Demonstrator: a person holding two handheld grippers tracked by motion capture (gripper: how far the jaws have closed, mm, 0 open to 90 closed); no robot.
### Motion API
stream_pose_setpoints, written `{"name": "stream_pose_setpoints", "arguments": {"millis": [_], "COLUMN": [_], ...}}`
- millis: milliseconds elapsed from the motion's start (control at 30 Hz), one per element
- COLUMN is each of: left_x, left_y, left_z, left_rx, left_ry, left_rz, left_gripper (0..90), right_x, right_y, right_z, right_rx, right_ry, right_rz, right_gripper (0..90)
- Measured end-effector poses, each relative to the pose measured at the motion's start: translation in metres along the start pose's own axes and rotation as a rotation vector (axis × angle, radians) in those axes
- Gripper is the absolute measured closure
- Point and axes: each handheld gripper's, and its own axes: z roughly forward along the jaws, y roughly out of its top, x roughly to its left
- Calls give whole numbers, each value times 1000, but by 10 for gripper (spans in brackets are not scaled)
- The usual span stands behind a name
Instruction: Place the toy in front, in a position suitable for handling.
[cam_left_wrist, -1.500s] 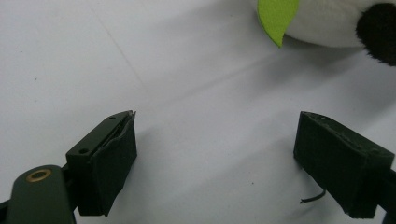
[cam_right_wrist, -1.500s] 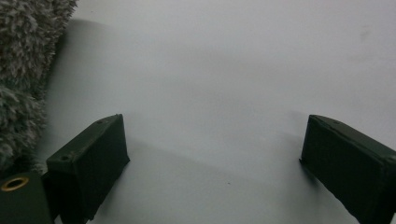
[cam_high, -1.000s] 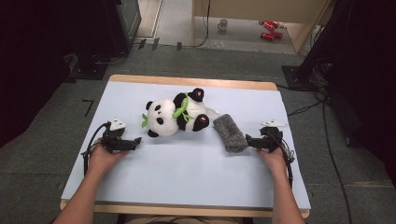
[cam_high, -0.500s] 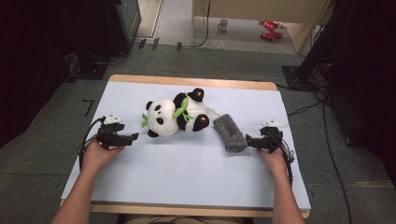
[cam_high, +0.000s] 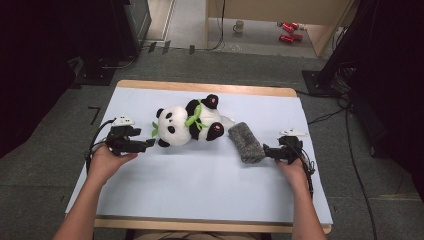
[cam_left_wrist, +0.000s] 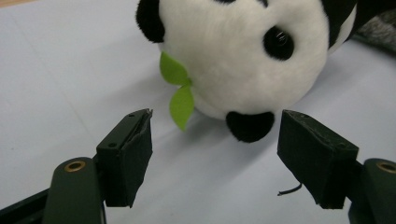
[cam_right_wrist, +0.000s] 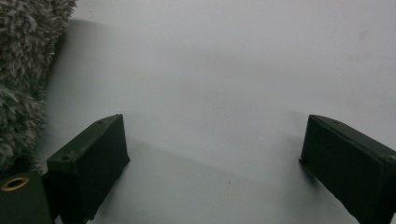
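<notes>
Near edge: two bare forearms come in from the bottom, each hand on a black tool with cable trailing. Left tongs (cam_high: 148, 145) sit jaws apart, nothing between them, tips just beside the panda's head; in the left gripper view the left tongs (cam_left_wrist: 215, 140) show blocky matte black pads, foam-like, frayed at the edges, a loose thread off one. Right tongs (cam_high: 265, 151) also jaws apart and empty, tips right at the end of the grey fuzzy roll; right gripper view has the right tongs (cam_right_wrist: 212, 154) as square dark pads over bare sheet with the shaggy pile at the left edge. Plush panda (cam_high: 189, 122) lies on its side mid-table, soft short white and black fur, glossy black bead eye, pink paw pads, flat green felt leaves (cam_left_wrist: 180, 91) at the neck. Grey fuzzy roll (cam_high: 246, 142) is long, cylinder-ish, coarse looped fibres, lying just beside the panda's foot. Table (cam_high: 200, 200) is covered by a smooth pale blue-white sheet, light wood rim showing at far and near edges. Beyond: grey carpet floor, black stands and cables, a mug (cam_high: 239, 26) and red things (cam_high: 287, 31) on the floor under a wooden bench.
</notes>
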Motion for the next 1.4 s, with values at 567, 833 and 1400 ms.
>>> {"name": "stream_pose_setpoints", "arguments": {"millis": [567,833,1400], "left_x": [-35,-51,-70], "left_y": [48,68,85], "left_z": [0,12,46], "left_rx": [-31,-40,-35], "left_ry": [-85,-119,-163], "left_rz": [68,114,148], "left_gripper": [293,298,301], "right_x": [2,3,4], "right_y": [-1,-1,-3], "right_z": [-1,-1,-3], "right_rx": [-1,-2,-5], "right_ry": [-16,-20,-28], "right_rz": [15,19,24], "right_gripper": [65,68,68]}}
